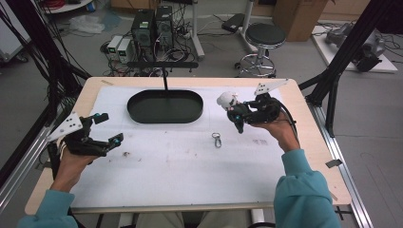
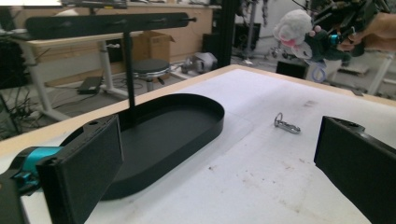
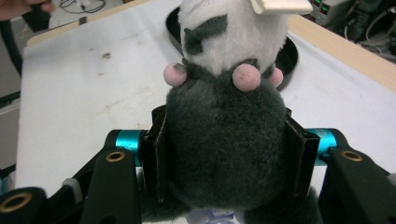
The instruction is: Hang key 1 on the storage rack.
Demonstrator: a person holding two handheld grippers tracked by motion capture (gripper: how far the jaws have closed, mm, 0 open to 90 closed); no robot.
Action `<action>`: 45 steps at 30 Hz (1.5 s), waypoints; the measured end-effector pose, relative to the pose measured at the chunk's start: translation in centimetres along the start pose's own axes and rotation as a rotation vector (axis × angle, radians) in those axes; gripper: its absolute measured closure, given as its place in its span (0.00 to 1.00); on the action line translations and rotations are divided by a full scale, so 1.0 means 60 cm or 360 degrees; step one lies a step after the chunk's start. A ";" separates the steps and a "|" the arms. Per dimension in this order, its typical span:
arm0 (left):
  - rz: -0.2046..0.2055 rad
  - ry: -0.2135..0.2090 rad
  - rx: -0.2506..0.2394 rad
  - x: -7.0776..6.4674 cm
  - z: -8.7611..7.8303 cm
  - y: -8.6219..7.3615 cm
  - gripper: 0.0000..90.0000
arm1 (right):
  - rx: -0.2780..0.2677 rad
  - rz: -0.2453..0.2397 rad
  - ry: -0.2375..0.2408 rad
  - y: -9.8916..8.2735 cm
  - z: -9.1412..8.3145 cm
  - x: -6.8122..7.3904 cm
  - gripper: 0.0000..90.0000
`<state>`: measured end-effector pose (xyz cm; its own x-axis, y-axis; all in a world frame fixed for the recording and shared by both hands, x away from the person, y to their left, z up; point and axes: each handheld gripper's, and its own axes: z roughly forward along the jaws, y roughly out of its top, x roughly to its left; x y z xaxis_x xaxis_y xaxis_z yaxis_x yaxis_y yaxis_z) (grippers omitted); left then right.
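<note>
The plush toy (image 3: 224,121), grey-bodied with a white head and pink paws, sits clamped between the 2 pads of the right gripper (image 1: 236,115), held in the air above the table's (image 1: 190,161) right side, near the black oval tray (image 1: 165,106). A metal clasp (image 1: 217,139) lies on the white mat just below it. The left gripper (image 1: 110,128) hovers at the table's left edge, its 2 jaws spread wide with nothing between them.
</note>
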<state>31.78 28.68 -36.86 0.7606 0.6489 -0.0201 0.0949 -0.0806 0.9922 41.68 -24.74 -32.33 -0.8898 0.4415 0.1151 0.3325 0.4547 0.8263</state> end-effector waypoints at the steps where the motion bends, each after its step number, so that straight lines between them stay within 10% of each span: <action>1: 0.0008 -0.0028 0.0003 0.000 0.005 0.006 0.02 | -0.0011 -0.0013 0.0017 0.002 0.001 0.005 0.51; 13: 0.0109 -0.0317 0.0076 -0.010 0.078 0.062 0.02 | -0.0014 -0.0236 0.0153 0.022 0.029 0.041 0.50; 45: 0.0182 -0.0704 0.0280 -0.075 0.237 0.109 0.02 | 0.0027 -0.0559 0.0438 0.066 0.102 0.100 0.50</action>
<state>38.11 14.46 -32.00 0.9688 0.2478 -0.0002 0.0729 -0.2842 0.9560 39.54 -15.56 -31.75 -0.9990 0.0367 -0.0267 -0.0019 0.5537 0.8327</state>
